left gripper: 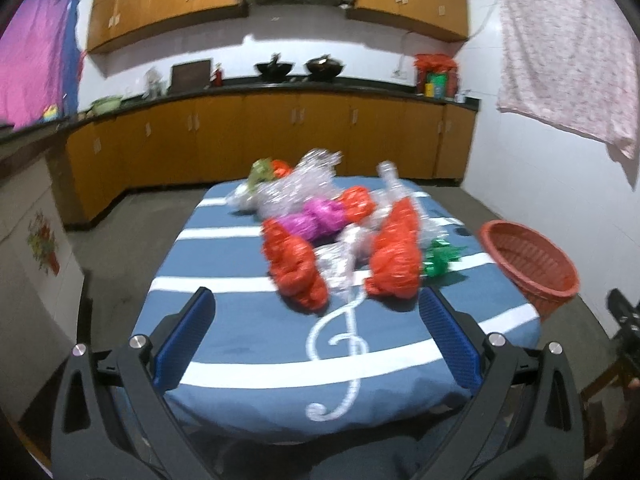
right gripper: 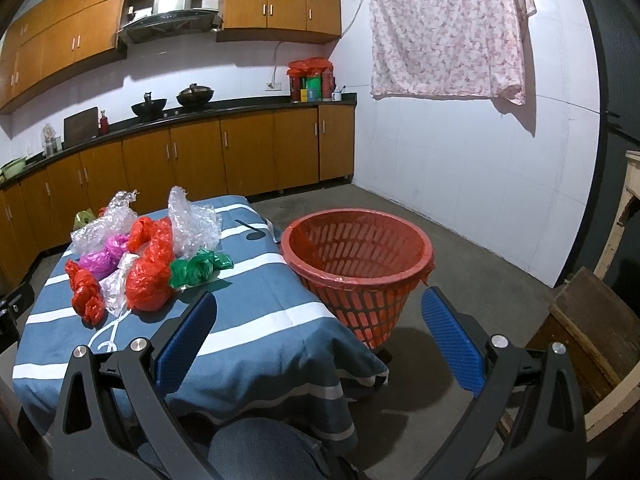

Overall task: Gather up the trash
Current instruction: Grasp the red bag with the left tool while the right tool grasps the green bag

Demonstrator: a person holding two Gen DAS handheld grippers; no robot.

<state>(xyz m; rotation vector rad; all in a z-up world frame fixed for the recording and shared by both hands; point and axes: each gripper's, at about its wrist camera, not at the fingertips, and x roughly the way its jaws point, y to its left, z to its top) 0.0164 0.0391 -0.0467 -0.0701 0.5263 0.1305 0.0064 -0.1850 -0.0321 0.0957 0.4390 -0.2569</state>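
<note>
A heap of crumpled plastic trash lies on a table with a blue striped cloth (left gripper: 248,320): red bags (left gripper: 294,268) (right gripper: 150,276), a magenta bag (left gripper: 320,218) (right gripper: 102,258), a green wrapper (left gripper: 440,258) (right gripper: 198,266) and clear bubble wrap (left gripper: 298,184) (right gripper: 192,226). A red slotted basket (right gripper: 360,268) (left gripper: 528,260) with a red liner stands off the table's right edge. My left gripper (left gripper: 316,300) is open and empty, above the table's near end, short of the trash. My right gripper (right gripper: 318,300) is open and empty, near the basket's near side.
Kitchen counter with wooden cabinets (right gripper: 240,152) runs along the far wall, with woks (right gripper: 194,96) on it. A pink patterned cloth (right gripper: 444,28) hangs on the right wall. A wooden crate (right gripper: 592,320) sits on the concrete floor at right.
</note>
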